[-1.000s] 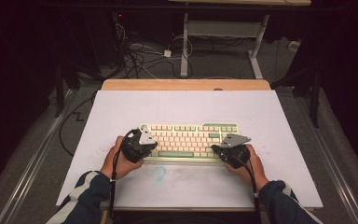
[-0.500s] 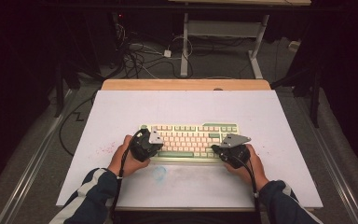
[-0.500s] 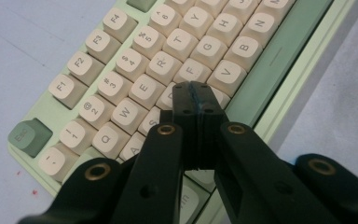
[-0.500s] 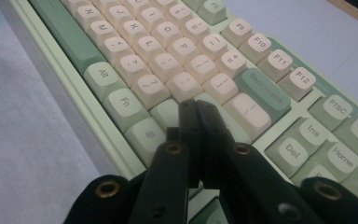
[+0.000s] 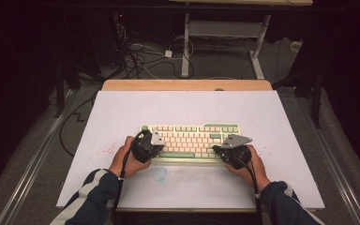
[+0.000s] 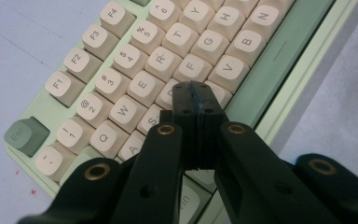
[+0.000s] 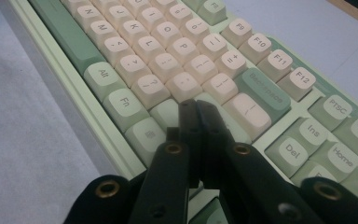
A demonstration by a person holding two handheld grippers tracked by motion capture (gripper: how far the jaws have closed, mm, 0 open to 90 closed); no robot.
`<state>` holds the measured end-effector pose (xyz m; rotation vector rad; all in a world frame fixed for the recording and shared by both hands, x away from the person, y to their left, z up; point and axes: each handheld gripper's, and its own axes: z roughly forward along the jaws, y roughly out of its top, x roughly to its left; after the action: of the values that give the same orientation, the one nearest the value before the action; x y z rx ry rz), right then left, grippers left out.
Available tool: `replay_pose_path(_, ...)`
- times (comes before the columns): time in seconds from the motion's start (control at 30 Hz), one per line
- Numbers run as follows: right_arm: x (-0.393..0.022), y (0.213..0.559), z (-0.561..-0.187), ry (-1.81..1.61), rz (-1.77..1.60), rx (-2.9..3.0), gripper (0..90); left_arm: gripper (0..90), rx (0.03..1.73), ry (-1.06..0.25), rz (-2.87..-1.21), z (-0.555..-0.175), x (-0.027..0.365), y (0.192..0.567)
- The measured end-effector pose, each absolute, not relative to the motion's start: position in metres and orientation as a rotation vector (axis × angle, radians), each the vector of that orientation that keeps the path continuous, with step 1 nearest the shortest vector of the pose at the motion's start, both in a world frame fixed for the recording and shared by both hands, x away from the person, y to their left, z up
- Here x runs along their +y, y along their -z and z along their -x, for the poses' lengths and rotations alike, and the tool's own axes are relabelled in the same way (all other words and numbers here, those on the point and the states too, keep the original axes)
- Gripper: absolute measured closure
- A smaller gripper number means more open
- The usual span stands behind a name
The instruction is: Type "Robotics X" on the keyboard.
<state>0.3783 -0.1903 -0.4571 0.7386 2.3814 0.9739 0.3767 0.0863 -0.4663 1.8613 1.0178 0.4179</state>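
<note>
Both grippers poised over the keyboard, jaws together.

Left gripper (image 6: pixel 196 88) pinched closed, empty, tip right over the keyboard's (image 5: pixel 192 140) D-C keys; right gripper (image 7: pixel 196 106) likewise closed above its Enter end; keyboard runs crosswise between both hands.

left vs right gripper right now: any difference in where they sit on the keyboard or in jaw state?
The left gripper is over the keyboard's left end, tips above the cream letter keys near D and C; the right gripper is over the right end, tips above green keys below Backspace. In the high view the left gripper angles in towards the middle, and the right gripper sits nearer the front edge. Both are shut with nothing between the jaws.
</note>
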Motion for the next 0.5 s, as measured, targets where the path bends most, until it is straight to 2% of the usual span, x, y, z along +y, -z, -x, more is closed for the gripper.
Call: replay_pose_path(0.5,-0.1918,0.4542,-0.3787,-0.974,-0.737,2.386,90.0,84.1,0.989,-0.457,-1.826,-0.3748,0.0897,0.4609)
